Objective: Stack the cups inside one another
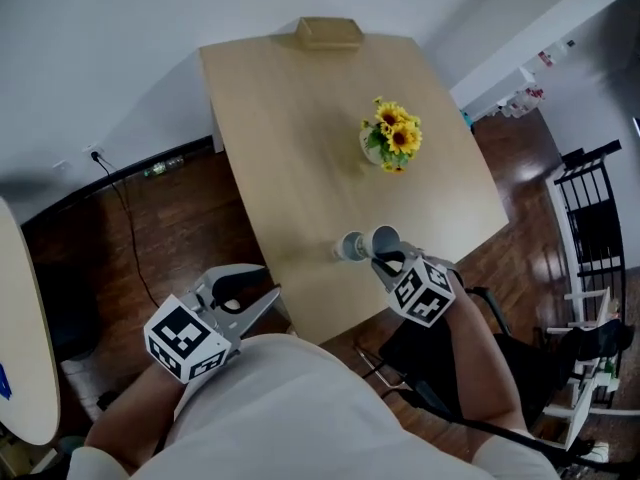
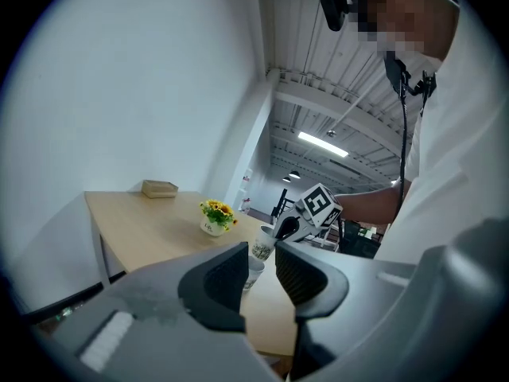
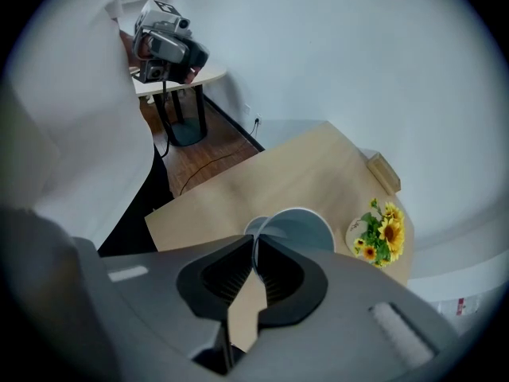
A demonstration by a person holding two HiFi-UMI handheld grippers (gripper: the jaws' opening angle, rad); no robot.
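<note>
1. The wooden table (image 1: 290, 128) carries everything. Both cups are at its near right part, close to the edge, well apart from the sunflower pot (image 1: 392, 136) in the middle.
2. The right gripper (image 1: 383, 260) points steeply down over that near edge. Its jaws are pressed together on the rim wall of a paper cup, one pad inside the mouth and one outside.
3. The left gripper (image 1: 268, 283) hangs off the table's near left side, close to the person's body. Its jaws stand slightly apart with nothing between them. It points roughly level toward the cups and is well apart from them.
4. The held cup (image 1: 385, 238) is raised off the table with its mouth up and somewhat tilted.
5. The second cup (image 1: 350, 246) stands mouth up on the table. In the head view it is just beside the held cup on the left, and it sits lower.

Judgement: the coming move turns on that small sideways offset. The held cup's base has to come over the second cup's mouth, with its long axis upright, and then go down. The right hand is much the nearer.
</note>
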